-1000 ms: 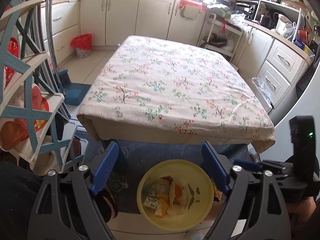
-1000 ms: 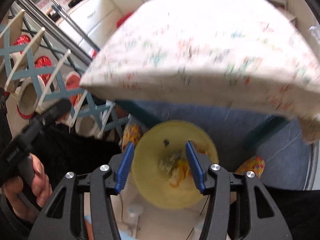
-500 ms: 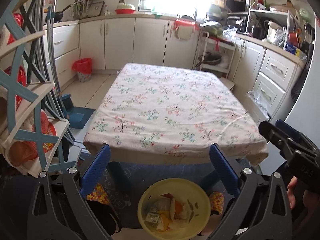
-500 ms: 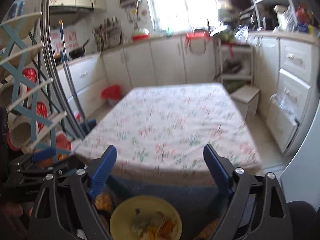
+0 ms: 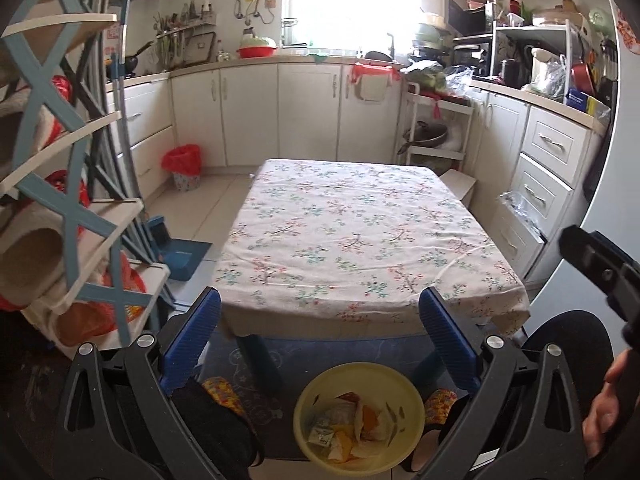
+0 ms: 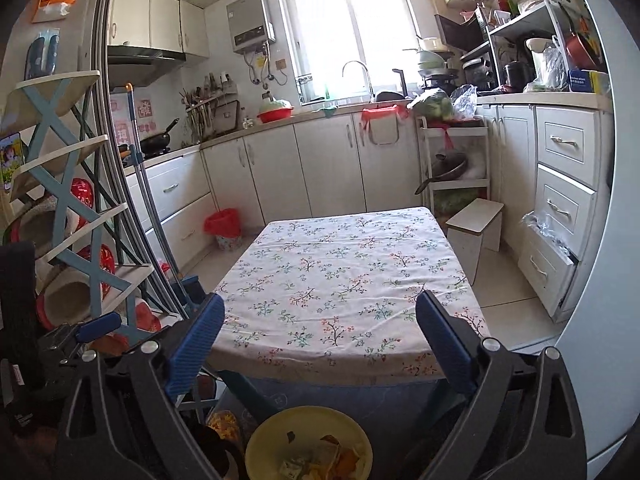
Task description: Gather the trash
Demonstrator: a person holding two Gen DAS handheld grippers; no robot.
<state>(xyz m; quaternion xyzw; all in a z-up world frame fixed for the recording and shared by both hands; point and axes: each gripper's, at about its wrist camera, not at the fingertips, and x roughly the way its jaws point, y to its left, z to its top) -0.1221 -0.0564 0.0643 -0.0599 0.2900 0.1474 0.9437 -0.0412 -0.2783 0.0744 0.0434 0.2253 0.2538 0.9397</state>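
Observation:
A yellow round bin stands on the floor in front of the table and holds crumpled paper and orange scraps; it also shows in the right wrist view. My left gripper is open and empty, held above the bin. My right gripper is open and empty too, raised above the bin and facing the table. The low table with a floral cloth has nothing on its top, also in the right wrist view.
A blue-and-white shelf rack stands at the left. White cabinets line the back and right. A red-lined small bin sits by the far cabinets. A blue dustpan lies left of the table. A white stool stands at the right.
Both grippers have lifted up and away from the yellow bin and tilted toward the room. The right gripper's fingers have opened wider.

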